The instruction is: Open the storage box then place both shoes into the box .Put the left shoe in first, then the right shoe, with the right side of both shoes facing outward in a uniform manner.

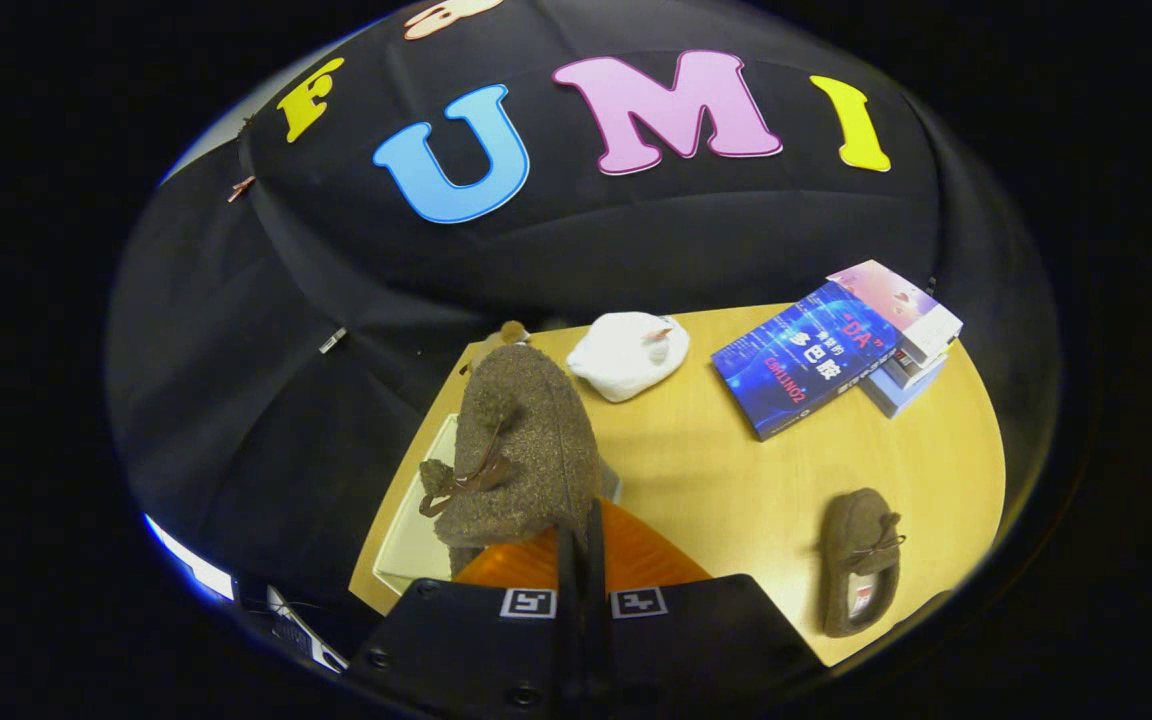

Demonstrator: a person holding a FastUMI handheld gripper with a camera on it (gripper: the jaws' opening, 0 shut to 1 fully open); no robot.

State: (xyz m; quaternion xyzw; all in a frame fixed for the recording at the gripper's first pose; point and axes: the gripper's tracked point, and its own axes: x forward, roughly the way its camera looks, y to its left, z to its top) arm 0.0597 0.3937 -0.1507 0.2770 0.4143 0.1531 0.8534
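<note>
Held shoe (526, 440): speckled grey-brown felt, a darker brown lace bow on top; orange seen at its heel end where it meets the tool (581, 545), whose fingers are pressed close together on the heel.

Second shoe (861, 560): the same grey-brown, a brown bow, and a pale insole label marked with a little red.

Tabletop (726, 470): light yellow wood grain.

Storage box (416, 545): cream-white, seen under the held shoe.

Soft toy (628, 352): white, with a small reddish-brown mark.

Top book (806, 358): deep blue cover with white and red lettering. Books beneath (911, 335): pink-and-white cover, pale blue-grey edges.

Booth wall (266, 380): plain black cloth.
</note>
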